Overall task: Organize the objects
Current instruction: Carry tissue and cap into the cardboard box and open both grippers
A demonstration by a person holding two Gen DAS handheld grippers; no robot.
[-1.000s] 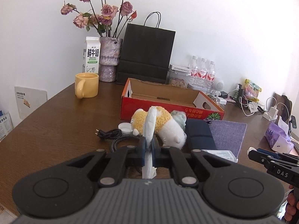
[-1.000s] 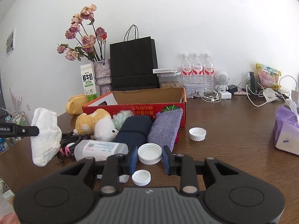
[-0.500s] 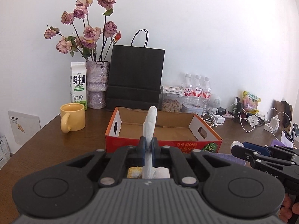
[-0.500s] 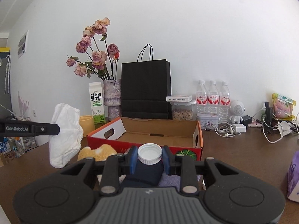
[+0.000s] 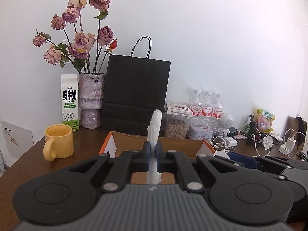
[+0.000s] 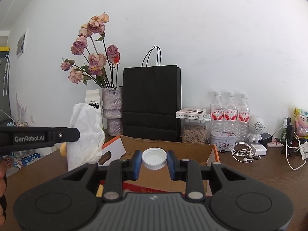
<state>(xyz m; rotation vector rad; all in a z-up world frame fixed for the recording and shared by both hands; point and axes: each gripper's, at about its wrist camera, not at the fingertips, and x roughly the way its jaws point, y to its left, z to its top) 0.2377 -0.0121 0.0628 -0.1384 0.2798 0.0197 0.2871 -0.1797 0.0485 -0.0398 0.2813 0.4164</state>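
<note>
Left hand-held gripper (image 5: 153, 152) clamped on a crumpled white tissue (image 5: 155, 129), which sticks up past the fingertips and dangles a bit below. Right hand-held gripper (image 6: 154, 158) squeezing a white bottle cap (image 6: 154, 157) between the blue pads, open side facing the camera. Both hovering right over the near edge of the orange cardboard box (image 6: 211, 155), so looks like the carry step is about done and the drop-off is next. Probably just needs nudging a little further over the box floor, lowering, then letting go, tissue and cap each. Behind the box along the far edge of the surface (image 6: 250, 175): black paper bag (image 5: 135, 94), vase of dried roses (image 5: 92, 100), milk carton (image 5: 69, 102), yellow mug (image 5: 58, 144) off toward the left edge.
</note>
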